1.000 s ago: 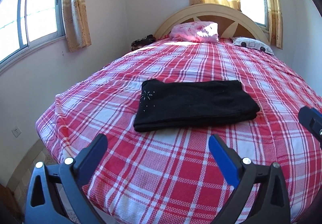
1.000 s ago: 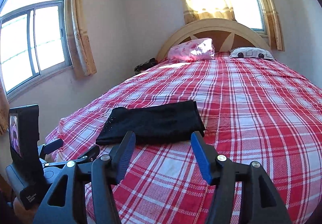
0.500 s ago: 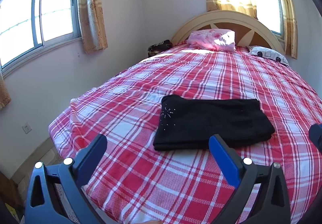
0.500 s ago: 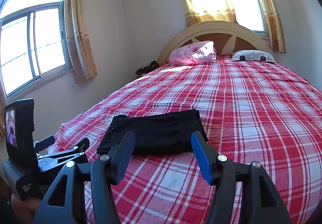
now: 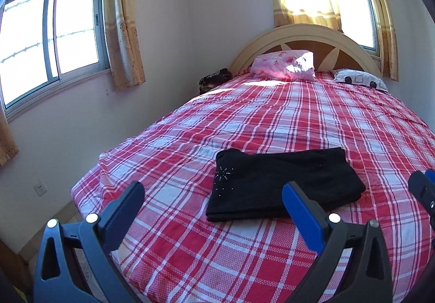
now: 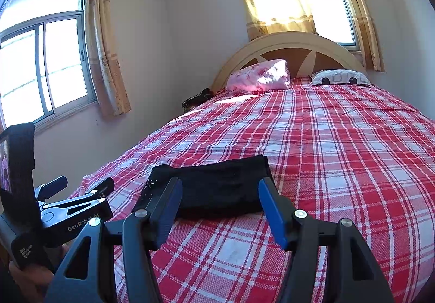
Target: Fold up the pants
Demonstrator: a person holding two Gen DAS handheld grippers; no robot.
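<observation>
Nearest in each wrist view is that gripper's own pair of blue-padded fingers, spread wide with nothing between them: the left gripper [image 5: 213, 201] and the right gripper [image 6: 217, 194] both hang empty just short of the pants [image 5: 282, 183], above the foot of the bed [image 5: 190, 248].

The pants lie on the red plaid cover near the foot of the bed, already a flat black rectangle several layers thick, its long side across the bed. A small star of studs [image 5: 224, 176] marks the left end. They look like soft knit: light, limp, likely to sag and slide apart if lifted by one layer only. If another fold is wanted, I would pinch through the whole stack at the two near corners, one gripper each, and carry them over together; the cover beneath is also soft and may bunch or get caught in the pinch. From the look of it the folding may be finished.

Far beyond the pants, at the headboard [image 5: 304, 33], sit a pink pillow [image 5: 284, 65] and a patterned one [image 5: 359, 80].
</observation>
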